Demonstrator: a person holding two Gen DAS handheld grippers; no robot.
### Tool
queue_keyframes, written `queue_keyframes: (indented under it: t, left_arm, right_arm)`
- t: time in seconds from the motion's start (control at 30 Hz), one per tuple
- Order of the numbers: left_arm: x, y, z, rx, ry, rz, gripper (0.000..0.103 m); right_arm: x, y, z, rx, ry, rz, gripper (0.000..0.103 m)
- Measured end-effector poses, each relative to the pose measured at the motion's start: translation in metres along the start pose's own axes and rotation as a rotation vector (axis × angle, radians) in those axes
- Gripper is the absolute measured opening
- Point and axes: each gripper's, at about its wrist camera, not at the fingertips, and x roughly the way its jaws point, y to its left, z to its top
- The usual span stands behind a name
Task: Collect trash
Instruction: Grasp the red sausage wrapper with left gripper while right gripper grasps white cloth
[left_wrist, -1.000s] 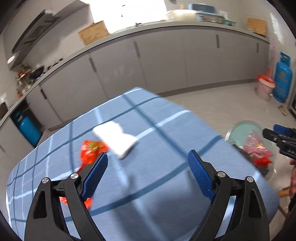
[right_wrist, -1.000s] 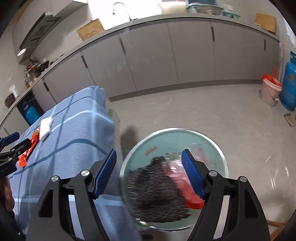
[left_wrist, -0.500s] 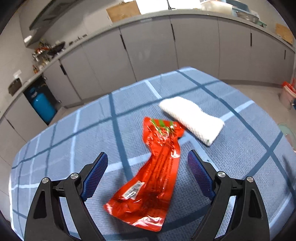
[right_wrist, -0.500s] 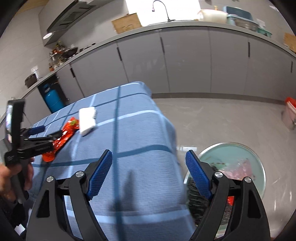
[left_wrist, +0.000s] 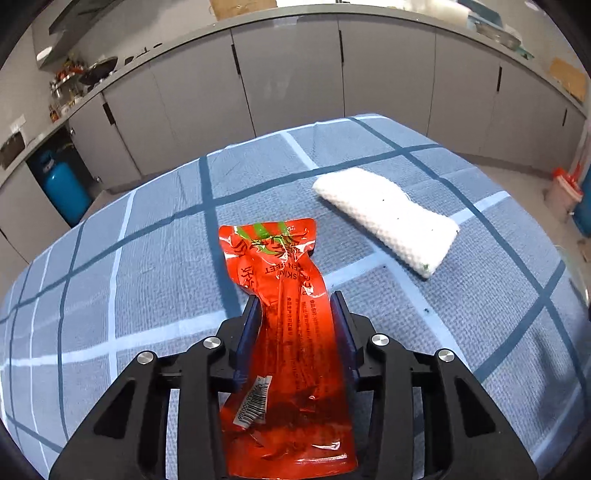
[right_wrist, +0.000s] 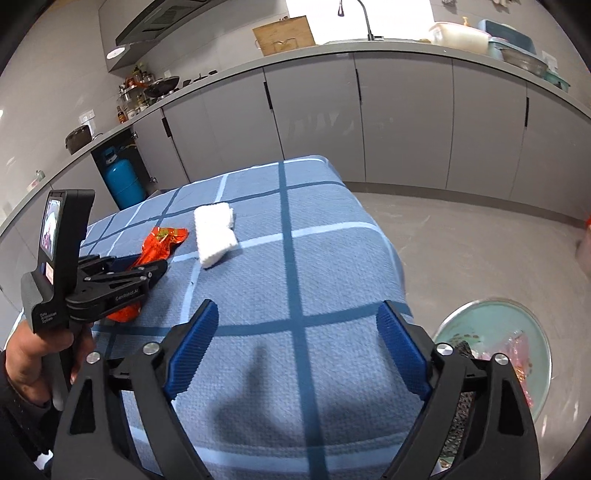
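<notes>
Your left gripper (left_wrist: 293, 314) now has the red snack wrapper (left_wrist: 284, 332) between its blue pads (left_wrist: 248, 332), and the jaws are closing on it; half a second ago they stood wide with the wrapper lying flat and untouched between them. The foil is already pinched narrow at the pads, so treat the pick as started but not yet secure. Your right gripper (right_wrist: 295, 350) carries nothing: its jaws stand wide and are opening further. A second ago it hung over the round green bin (right_wrist: 517, 325); it now faces the tabletop, with the bin low at the right on the floor. The bin holds pink and dark waste, so judge earlier pieces as collected and the wrapper as the next load. The wrapper lies on the blue checked tablecloth (left_wrist: 461, 314) toward the tabletop's left edge, as the right wrist view shows it, its green-striped end pointing to the far edge. A folded white cloth (left_wrist: 388, 214) lies just beside it, apart from it, nearer the far right corner. Beyond the table stand grey kitchen cabinets (left_wrist: 295, 74) under a grey counter, and a blue gas cylinder (left_wrist: 66, 184).
</notes>
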Motion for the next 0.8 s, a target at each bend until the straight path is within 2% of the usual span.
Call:
queue_keyframes:
  t: [0.23,0.43,0.6,0.63,0.7,0.8]
  left_arm:
    - [-0.011,0.039,-0.012,-0.095,-0.008,0.132,0.039]
    - [-0.009,0.064,-0.013,-0.157,0.004,0.15,0.039]
    - [-0.005,0.072,-0.014,-0.179,0.003,0.141,0.039]
    - [-0.005,0.072,-0.014,-0.176,0.001,0.142,0.039]
    - [-0.002,0.071,-0.014,-0.178,-0.001,0.14,0.039]
    - [-0.002,0.072,-0.015,-0.182,-0.008,0.135,0.039]
  right_arm:
    - [0.035,0.041,0.031,-0.107,0.035,-0.019,0.086]
    - [0.083,0.085,0.056,-0.205,0.052,-0.008,0.075]
    - [0.129,0.102,0.062,-0.211,0.107,0.003,0.056]
    - [0.134,0.104,0.063,-0.211,0.113,-0.001,0.054]
    - [0.141,0.106,0.061,-0.208,0.126,-0.014,0.041]
    - [0.146,0.104,0.06,-0.198,0.138,-0.021,0.029]
